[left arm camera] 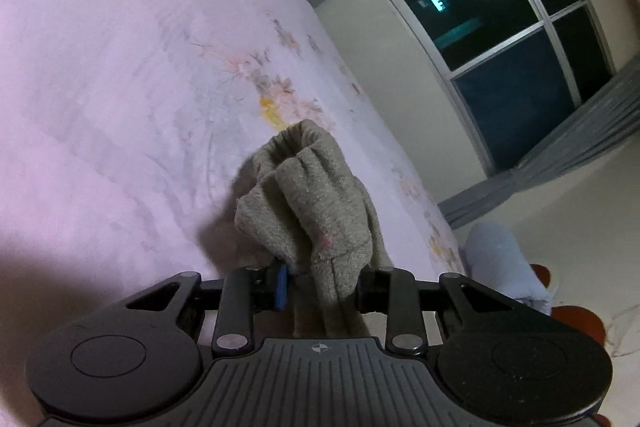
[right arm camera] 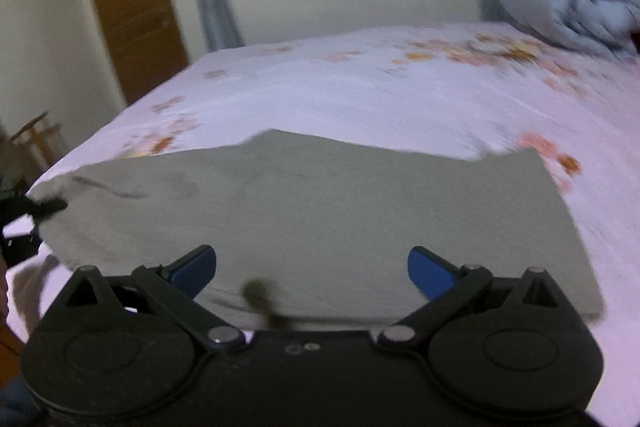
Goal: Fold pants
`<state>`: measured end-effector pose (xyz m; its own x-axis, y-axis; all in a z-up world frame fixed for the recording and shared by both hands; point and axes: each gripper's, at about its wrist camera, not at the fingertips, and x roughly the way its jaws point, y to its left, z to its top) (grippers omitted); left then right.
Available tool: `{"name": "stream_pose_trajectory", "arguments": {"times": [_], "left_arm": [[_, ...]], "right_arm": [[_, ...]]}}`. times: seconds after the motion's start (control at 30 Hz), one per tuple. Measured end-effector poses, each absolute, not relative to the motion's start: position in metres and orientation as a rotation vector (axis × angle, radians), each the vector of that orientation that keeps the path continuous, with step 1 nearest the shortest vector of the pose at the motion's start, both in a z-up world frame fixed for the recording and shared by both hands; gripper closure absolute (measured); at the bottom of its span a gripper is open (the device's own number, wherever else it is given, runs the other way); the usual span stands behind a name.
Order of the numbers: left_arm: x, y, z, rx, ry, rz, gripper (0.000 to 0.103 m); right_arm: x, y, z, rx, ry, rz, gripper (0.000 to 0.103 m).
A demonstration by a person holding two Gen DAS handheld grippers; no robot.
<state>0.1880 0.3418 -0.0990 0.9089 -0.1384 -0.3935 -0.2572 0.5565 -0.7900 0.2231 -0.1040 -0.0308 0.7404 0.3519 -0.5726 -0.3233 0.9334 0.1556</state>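
Looking across the scene, I see the bed (right arm camera: 360, 95) first, covered by a pale sheet with faded orange and pink flowers and filling most of both wrist views. Behind it stands a cream wall with a dark window (left arm camera: 508, 39) framed by grey curtains (left arm camera: 568, 143), and a brown wooden door (right arm camera: 128, 3) to one side. A bundle of light blue-grey bedding (right arm camera: 572, 3) sits at the far corner of the bed. The pants (right arm camera: 320, 219), grey-green and soft, lie spread flat over the near part of the bed in my right wrist view, which is blurred. One end of them is bunched upward in my left wrist view, standing above the sheet. My left gripper (left arm camera: 320, 285) is clamped on that bunched cloth, the fabric pinched between its pads and running down behind them. My right gripper (right arm camera: 312, 273) stands wide apart with nothing between its blue pads (right arm camera: 430, 275), hanging just above the near edge of the flat pants. A dark drawstring end (right arm camera: 258, 293) lies on the cloth between its jaws.
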Motion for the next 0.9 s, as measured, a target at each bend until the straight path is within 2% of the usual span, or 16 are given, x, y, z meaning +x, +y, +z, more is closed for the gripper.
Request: {"name": "stream_pose_trajectory", "arguments": {"times": [0.07,0.13,0.23,0.33,0.43,0.57,0.67,0.77,0.9], "left_arm": [[0.187,0.343,-0.093,-0.998,0.451,0.061,0.073],[0.179,0.344,-0.083,-0.995,0.448,0.033,0.073],[0.181,0.342,-0.072,-0.953,0.452,0.025,0.073],[0.179,0.345,-0.071,-0.958,0.464,0.026,0.073],[0.179,0.342,-0.074,-0.956,0.486,0.031,0.073],[0.179,0.337,-0.071,-0.902,0.522,0.095,0.072],[0.181,0.310,-0.034,-0.774,0.480,0.097,0.073],[0.199,0.264,0.031,-0.643,0.394,0.009,0.073],[0.239,0.148,0.105,-0.379,0.345,-0.206,0.073]], "right_arm": [[0.227,-0.077,-0.043,-0.089,0.659,0.378,0.006],[0.239,-0.050,-0.079,-0.285,0.784,0.342,0.006],[0.239,-0.051,-0.075,-0.242,0.760,0.315,0.006],[0.231,-0.055,-0.055,-0.230,0.647,0.286,0.006],[0.245,-0.049,-0.083,-0.265,0.777,0.303,0.006],[0.246,-0.049,-0.083,-0.276,0.762,0.302,0.006],[0.246,-0.052,-0.084,-0.276,0.756,0.319,0.006],[0.243,-0.058,-0.082,-0.256,0.753,0.335,0.006],[0.242,-0.139,-0.040,0.142,0.660,0.340,0.006]]}}
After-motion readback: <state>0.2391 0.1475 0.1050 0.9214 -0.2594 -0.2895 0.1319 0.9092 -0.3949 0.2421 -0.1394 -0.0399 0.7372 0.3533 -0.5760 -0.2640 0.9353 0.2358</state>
